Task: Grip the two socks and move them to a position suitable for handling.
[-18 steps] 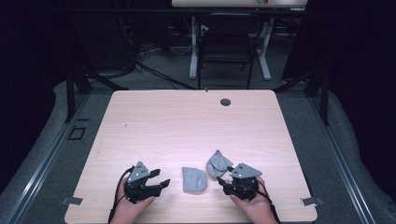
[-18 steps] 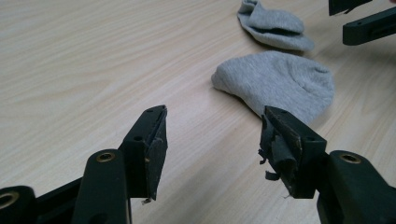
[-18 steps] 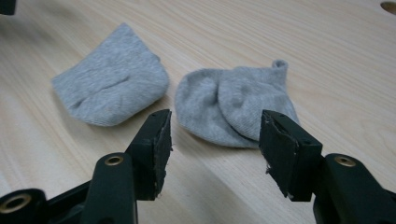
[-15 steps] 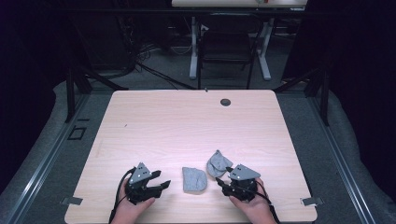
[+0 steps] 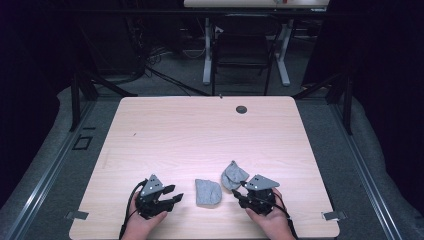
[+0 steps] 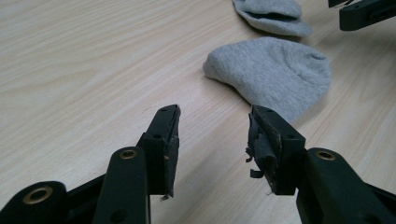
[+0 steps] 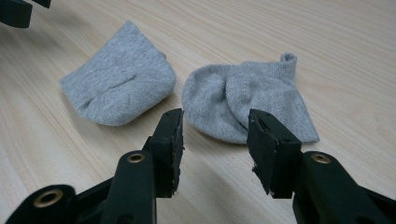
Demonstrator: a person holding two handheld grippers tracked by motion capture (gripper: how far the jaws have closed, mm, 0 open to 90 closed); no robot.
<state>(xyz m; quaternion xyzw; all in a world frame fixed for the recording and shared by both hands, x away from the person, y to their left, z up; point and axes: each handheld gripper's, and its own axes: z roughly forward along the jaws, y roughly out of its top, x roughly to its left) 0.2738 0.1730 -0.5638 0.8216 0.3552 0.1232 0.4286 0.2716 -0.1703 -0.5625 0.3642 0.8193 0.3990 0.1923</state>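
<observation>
Both my hands have slid slightly nearer the table's near edge since earlier.
Left tongs (image 5: 172,195) and right tongs (image 5: 239,192) gape wide, empty; two soft grey knit socks, folded sock (image 5: 207,192) and crumpled sock (image 5: 233,174), lie on pale wood-grain table (image 5: 200,135).

Cloth on wood grain, as I see it.
Two grey socks (image 7: 119,88) (image 7: 252,100) look soft, matt knit; the table (image 5: 200,135) shows smooth pale wood-grain; my left gripper (image 6: 212,140) has matt black jaws with frayed pads.

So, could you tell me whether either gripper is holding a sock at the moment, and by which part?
Nothing is held: both the left gripper and right gripper are open, short of the socks.
</observation>
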